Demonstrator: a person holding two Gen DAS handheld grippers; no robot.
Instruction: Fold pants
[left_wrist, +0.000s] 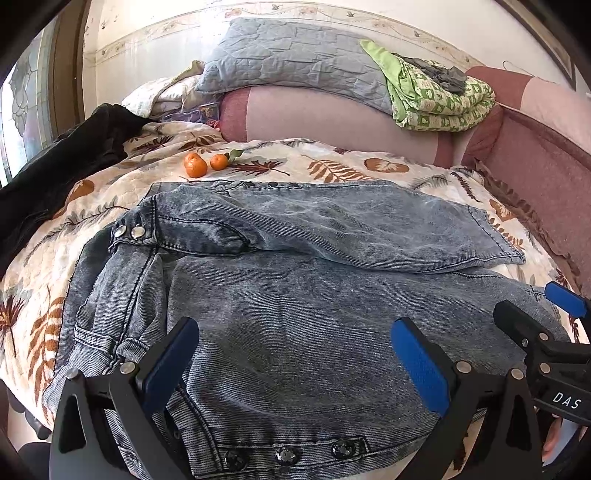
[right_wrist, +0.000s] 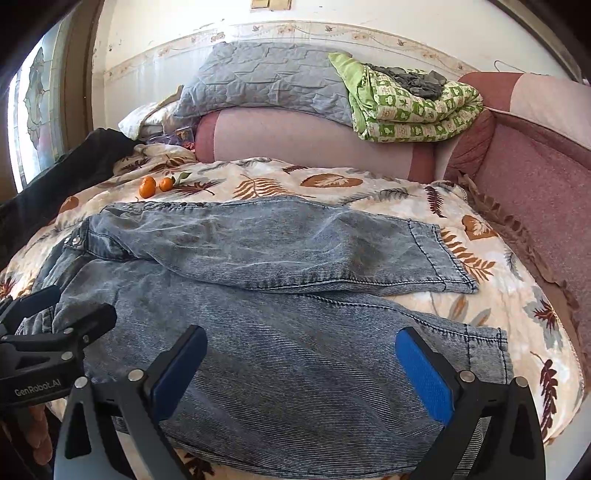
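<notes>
Lying spread on the leaf-print quilt (right_wrist: 332, 181), the jeans (left_wrist: 295, 295) have their waist to the left and both legs running right — the far leg (right_wrist: 277, 247) slightly overlapping the near leg (right_wrist: 295, 350) along the middle. No fold looks made yet, so the step in hand seems to be the first one: bringing one leg over the other lengthwise.

Both tools hover over the near leg with nothing between their pads. The left gripper (left_wrist: 295, 365) hangs with jaws wide above the hip part, just right of the waistband; the right gripper (right_wrist: 301, 373) hangs with jaws wide nearer the hem (right_wrist: 495, 354). Each shows at the edge of the other's view, so they are close side by side.

The next move likely calls for both to drop to the near edge of the jeans, pinch the denim there and carry it over to the far edge together, keeping the seam straight.

Room is fair. Beyond the jeans two oranges (left_wrist: 203, 164) sit just past the waistband's far corner — a lifted edge should stay short of them. A dark garment (left_wrist: 55, 177) lies left of the waist, a pink bolster (right_wrist: 295, 140) well beyond, and a padded side (right_wrist: 535, 192) right of the hems. The near edge of the jeans lies close to the bed's edge.
</notes>
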